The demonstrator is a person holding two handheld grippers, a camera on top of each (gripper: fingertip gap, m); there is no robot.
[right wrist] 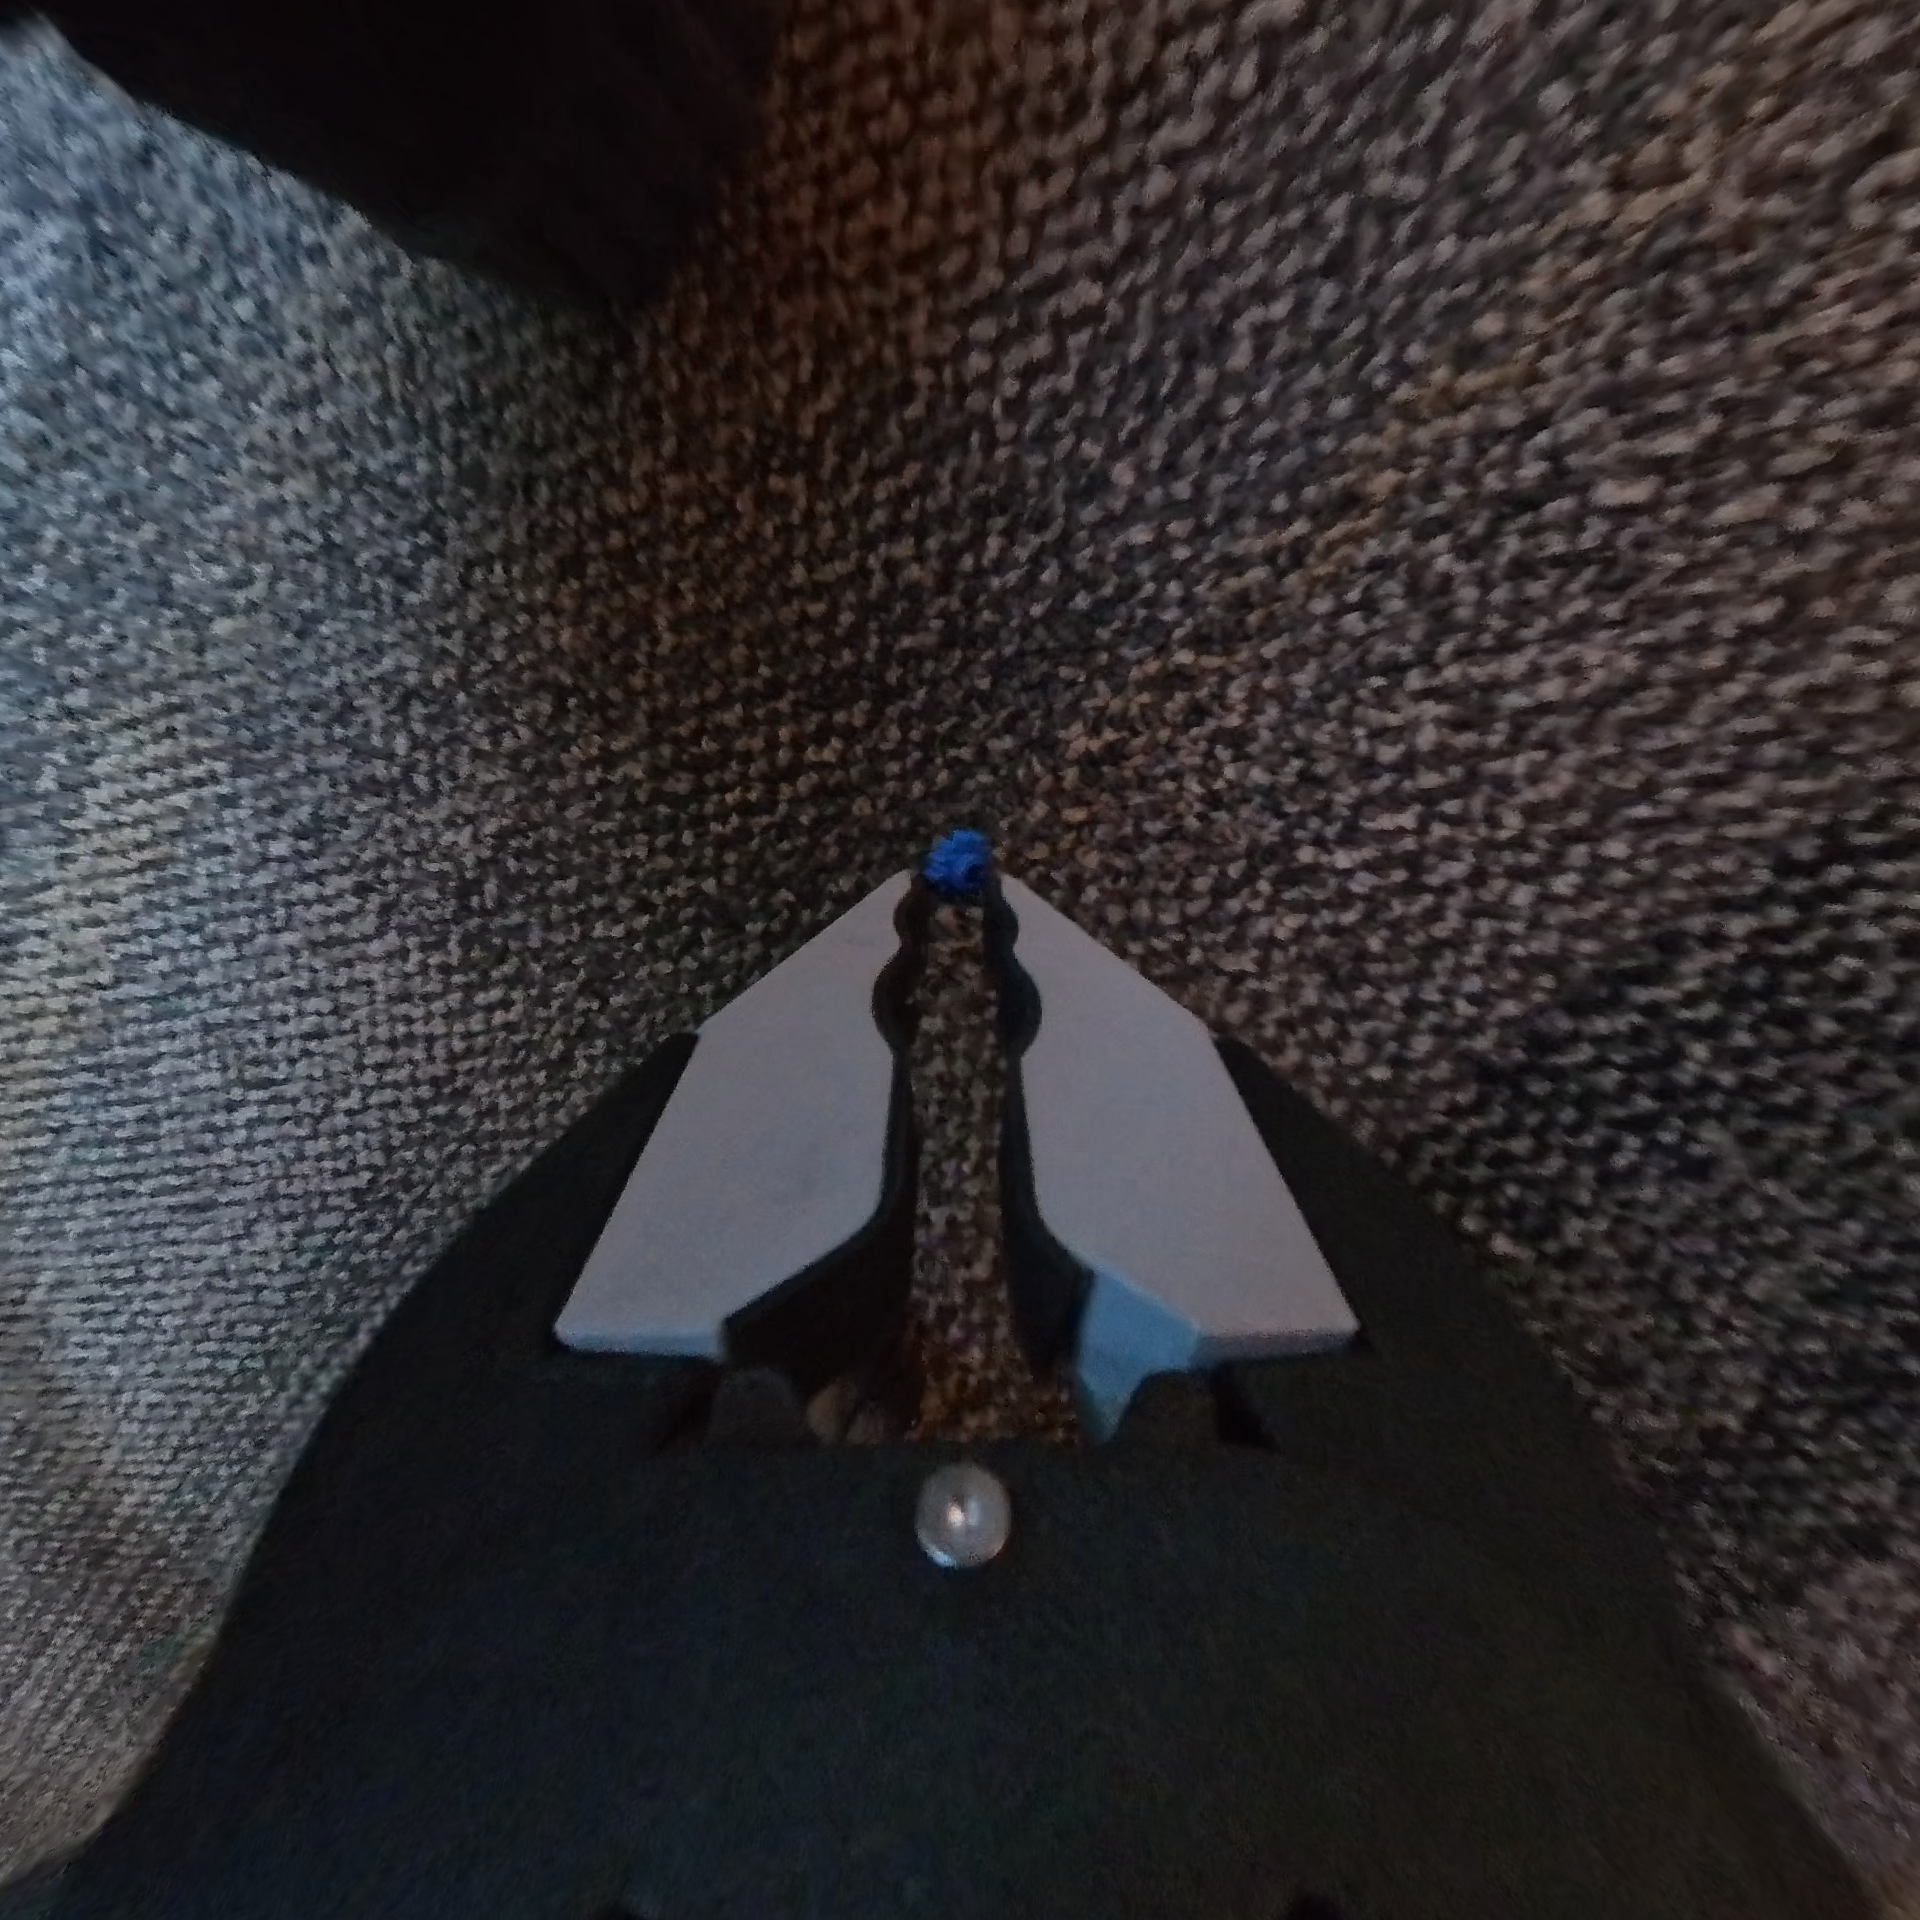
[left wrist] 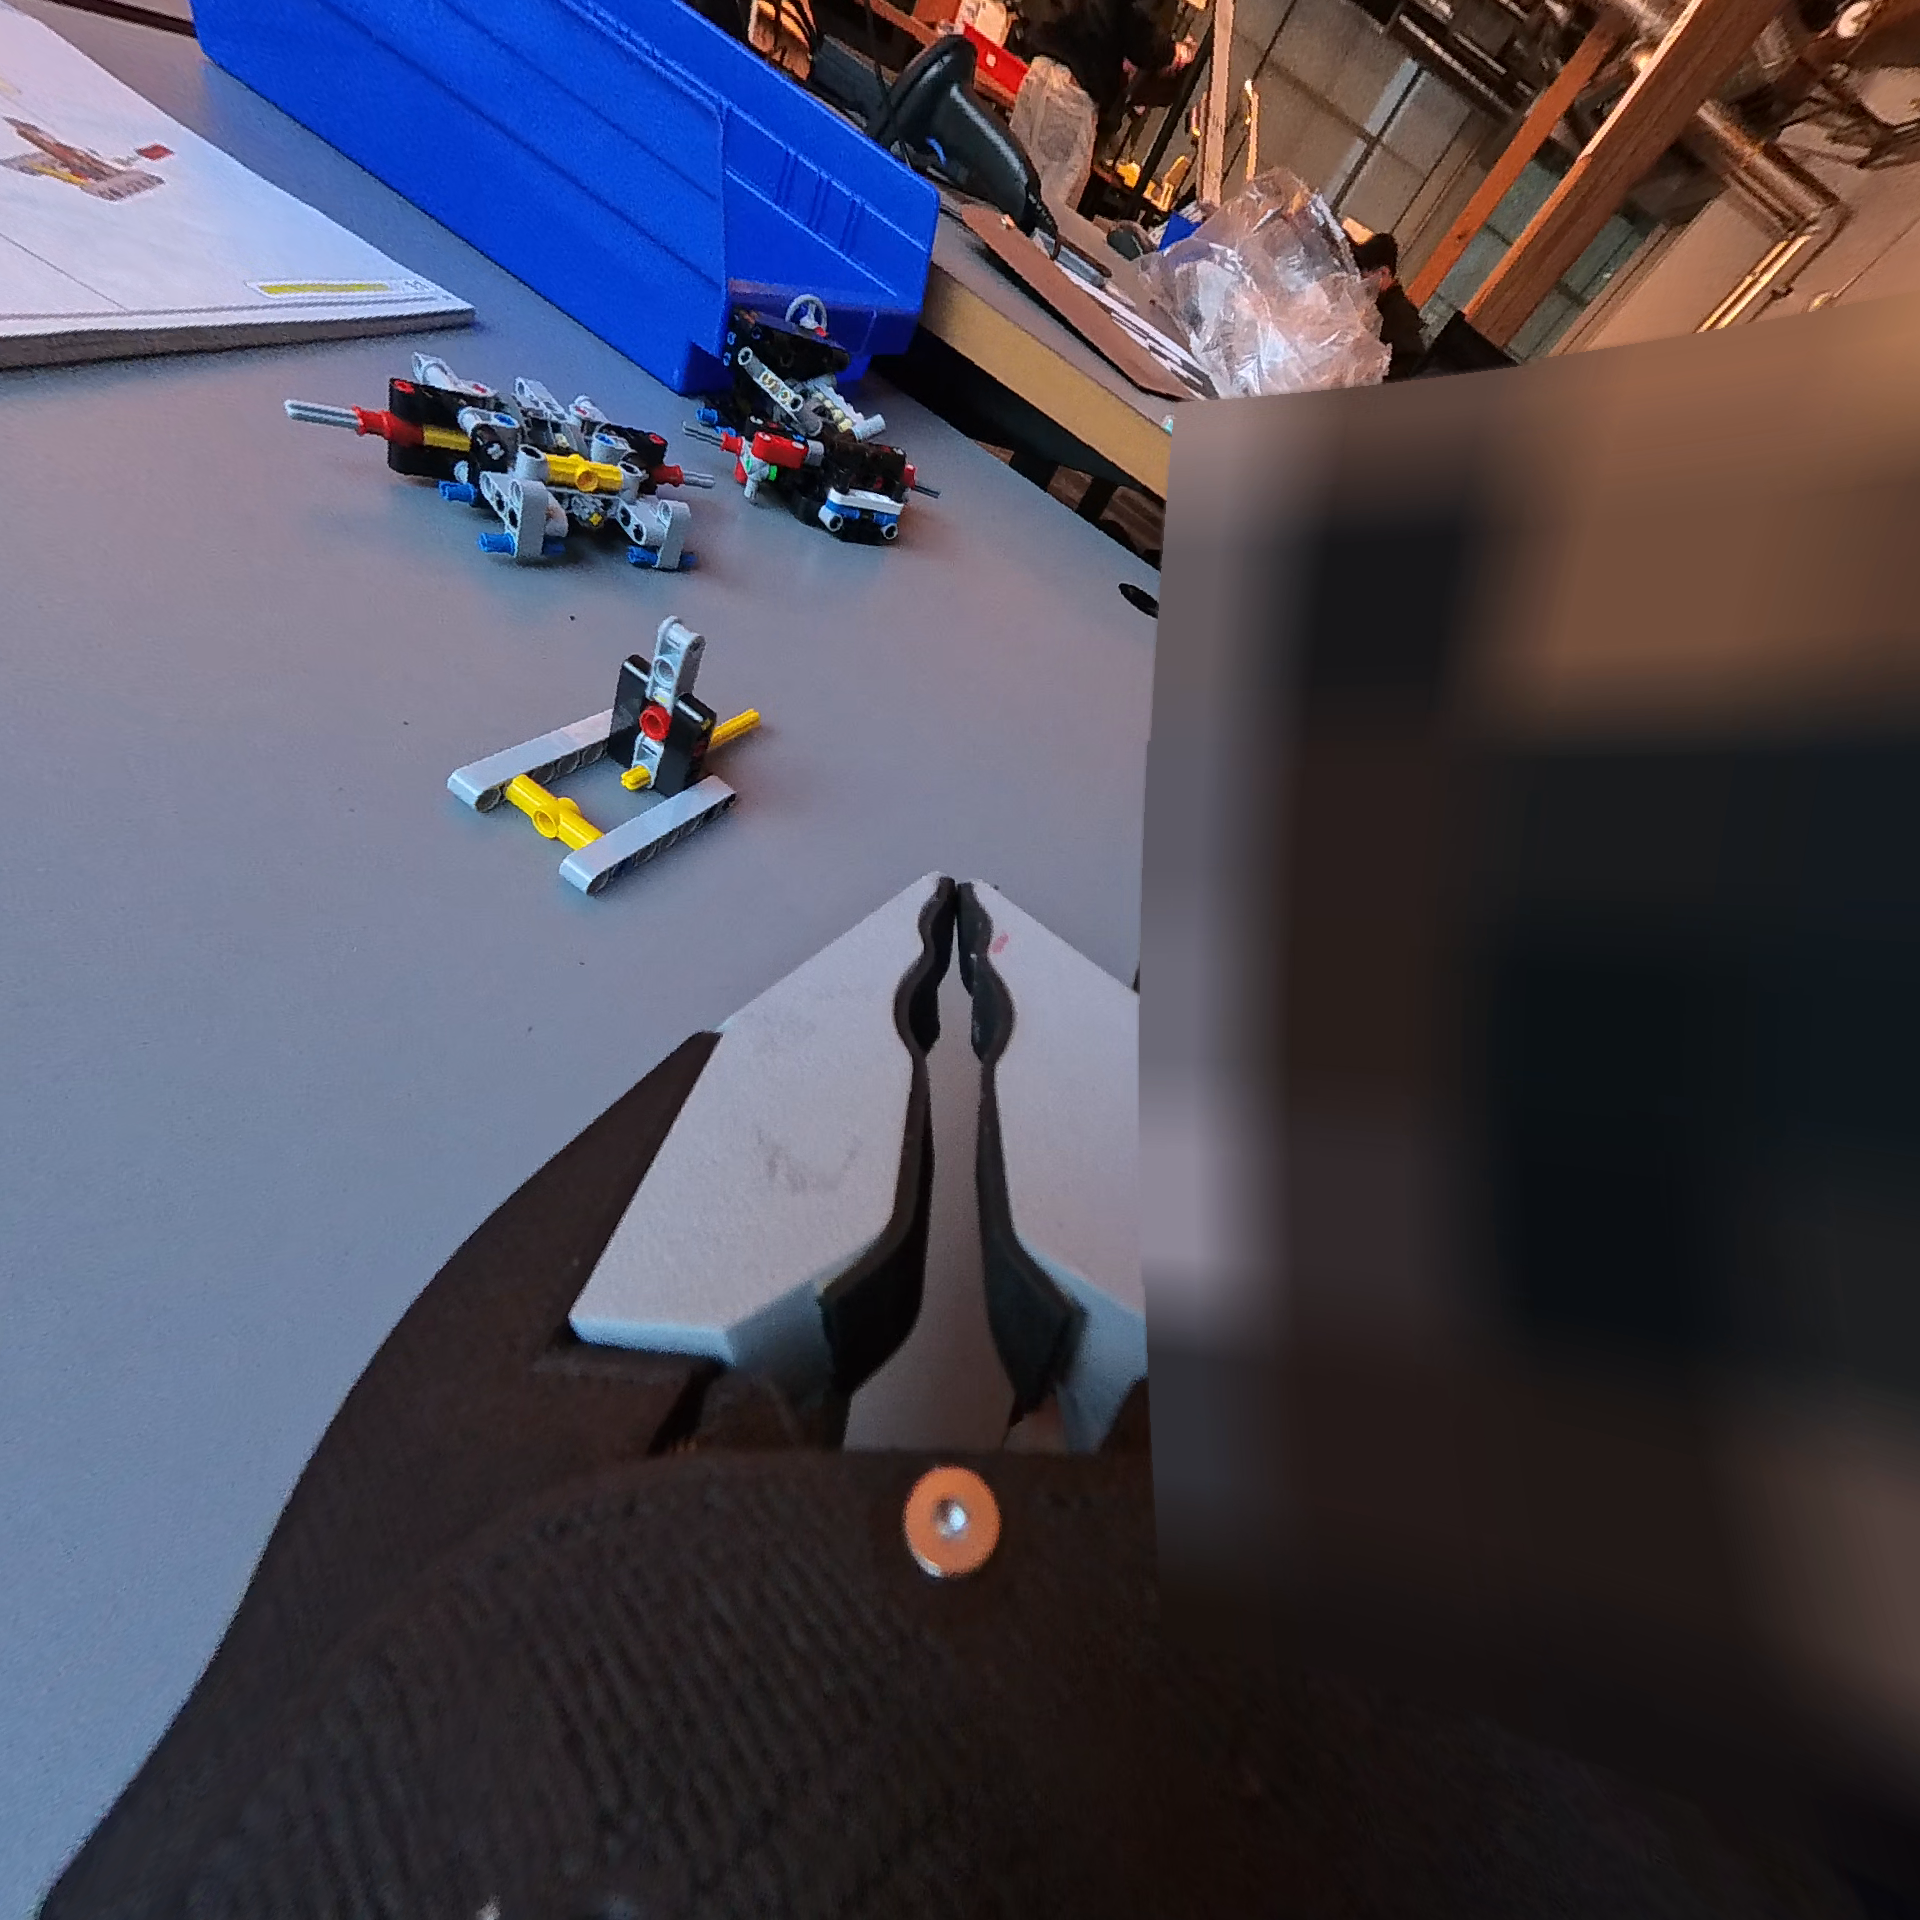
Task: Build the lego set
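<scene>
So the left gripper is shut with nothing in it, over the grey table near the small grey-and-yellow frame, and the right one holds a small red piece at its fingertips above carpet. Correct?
One slip: the small piece at the right gripper fingertips is blue, not red, as the right wrist view shows. The rest stands: the left gripper is shut and bare over the grey table, near the frame.

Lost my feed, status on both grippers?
Left gripper shut, empty, above grey table, nearest the grey-beam frame. Right gripper pinching small blue piece over speckled carpet.
</scene>
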